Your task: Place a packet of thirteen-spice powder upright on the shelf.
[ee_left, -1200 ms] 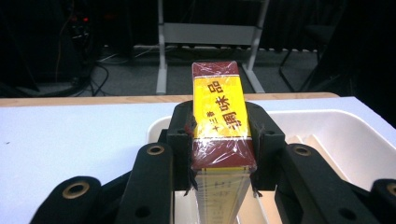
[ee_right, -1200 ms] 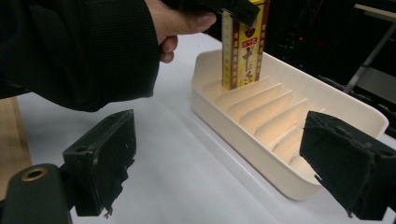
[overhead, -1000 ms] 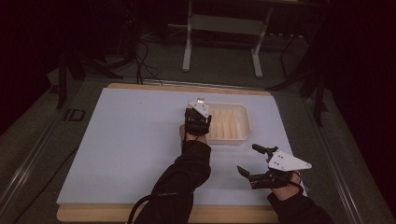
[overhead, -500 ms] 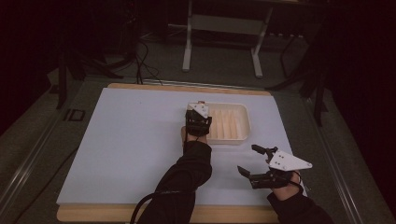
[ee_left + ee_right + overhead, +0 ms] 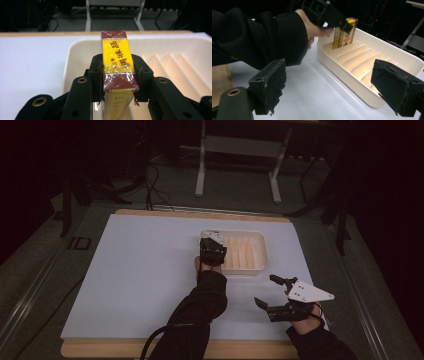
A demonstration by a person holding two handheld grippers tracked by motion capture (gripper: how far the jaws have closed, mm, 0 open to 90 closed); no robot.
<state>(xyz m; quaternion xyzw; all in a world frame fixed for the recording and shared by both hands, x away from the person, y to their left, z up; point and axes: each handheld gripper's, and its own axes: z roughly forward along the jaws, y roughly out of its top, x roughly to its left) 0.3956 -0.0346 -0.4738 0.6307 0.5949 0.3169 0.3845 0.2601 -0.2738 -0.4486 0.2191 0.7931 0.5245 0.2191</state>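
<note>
The left claw (image 5: 119, 82) is pinching a yellow and dark red cellophane-wrapped carton (image 5: 118, 60) printed with dark characters, its two black jaws pressed against the carton's long sides just below the top end. In the left gripper view the carton stands upright between the jaws, its top face tilted toward the camera, above the left end of a cream plastic tray with slanted internal dividers (image 5: 175, 50). In the right gripper view the same carton (image 5: 344, 32) stands on end in the tray's end slot, beside the first divider, with the left claw (image 5: 342, 23) clamped near its top; whether its base touches the tray floor cannot be told. From the high view the left claw (image 5: 212, 251) sits over the tray's left end, and a black-sleeved forearm (image 5: 202, 300) runs back from it toward the near edge.

The right claw (image 5: 270, 292) is spread wide, holding nothing, its jaws well apart over bare counter near the tray's right front corner. In its own view the two padded black jaws (image 5: 268, 87) frame the tray (image 5: 352, 80) without touching it.

The tray (image 5: 252, 251) rests on a pale blue-white sheet (image 5: 135, 270) covering the wooden counter (image 5: 200, 213), right of centre and toward the far side. Beyond the counter stand the grey metal legs of a frame (image 5: 201, 165) on a dark floor with cables.
</note>
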